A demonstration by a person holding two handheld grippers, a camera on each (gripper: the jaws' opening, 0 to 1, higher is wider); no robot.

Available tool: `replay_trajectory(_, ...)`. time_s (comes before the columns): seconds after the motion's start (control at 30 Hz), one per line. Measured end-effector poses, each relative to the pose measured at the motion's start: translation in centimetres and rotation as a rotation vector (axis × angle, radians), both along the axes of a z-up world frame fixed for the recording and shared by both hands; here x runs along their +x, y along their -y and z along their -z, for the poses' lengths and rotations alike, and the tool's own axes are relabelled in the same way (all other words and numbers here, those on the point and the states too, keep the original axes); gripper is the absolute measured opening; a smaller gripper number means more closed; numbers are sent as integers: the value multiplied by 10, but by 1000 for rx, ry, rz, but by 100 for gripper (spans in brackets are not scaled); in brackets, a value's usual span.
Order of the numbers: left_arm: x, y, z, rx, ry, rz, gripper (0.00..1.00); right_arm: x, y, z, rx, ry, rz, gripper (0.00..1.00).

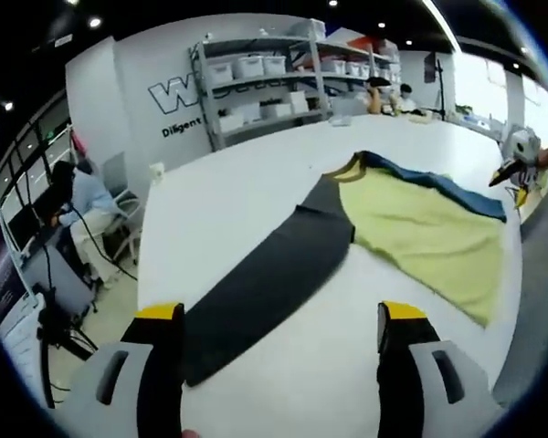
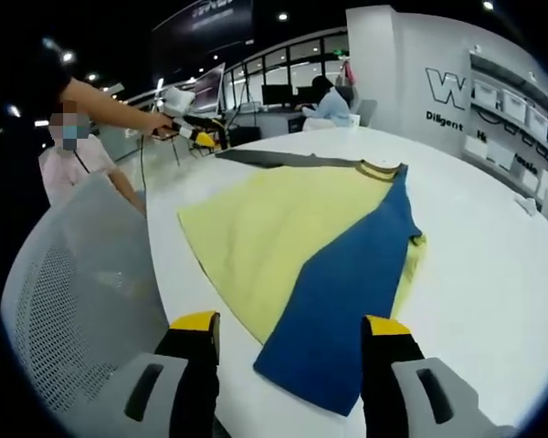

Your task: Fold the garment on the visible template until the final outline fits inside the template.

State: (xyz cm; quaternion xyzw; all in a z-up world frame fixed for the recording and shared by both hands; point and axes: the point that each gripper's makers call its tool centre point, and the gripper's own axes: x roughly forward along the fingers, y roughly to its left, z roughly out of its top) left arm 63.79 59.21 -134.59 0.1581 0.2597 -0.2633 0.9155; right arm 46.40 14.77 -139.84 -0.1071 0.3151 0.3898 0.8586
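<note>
A: Left gripper (image 1: 283, 342) bottom centre, jaws wide, empty. Garment (image 1: 420, 233) spread on the white table (image 1: 256, 173), centre frame; dark sleeve (image 1: 265, 283) runs toward lower left.

B: Right gripper (image 2: 288, 356) also gaping, blue sleeve (image 2: 347, 301) just ahead. Looks pre-fold; likely next: grab sleeves, fold inward.

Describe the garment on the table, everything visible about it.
The garment is a soft-looking shirt with a pale yellow body, one dark grey sleeve stretched out flat and one blue sleeve folded across the body. Its collar has a striped trim. It lies on the white table; no gripper touches it.
</note>
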Motion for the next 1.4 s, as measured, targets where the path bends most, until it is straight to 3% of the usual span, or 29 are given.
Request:
replay_trajectory(0.57,-46,47,2,-25,8,102,99,-2,2,2,-9,-13,-25,51)
replay_trajectory(0.8,-71,64,20,-5,-28,159,99,-8,2,10,-13,-27,-27,49)
replay_trajectory(1.17,-85,90,28,-18,-43,202,99,-10,9,12,-27,-36,-35,47)
replay_trajectory(1.4,-98,106,28,-30,-53,259,99,-16,13,18,-48,-47,-52,37)
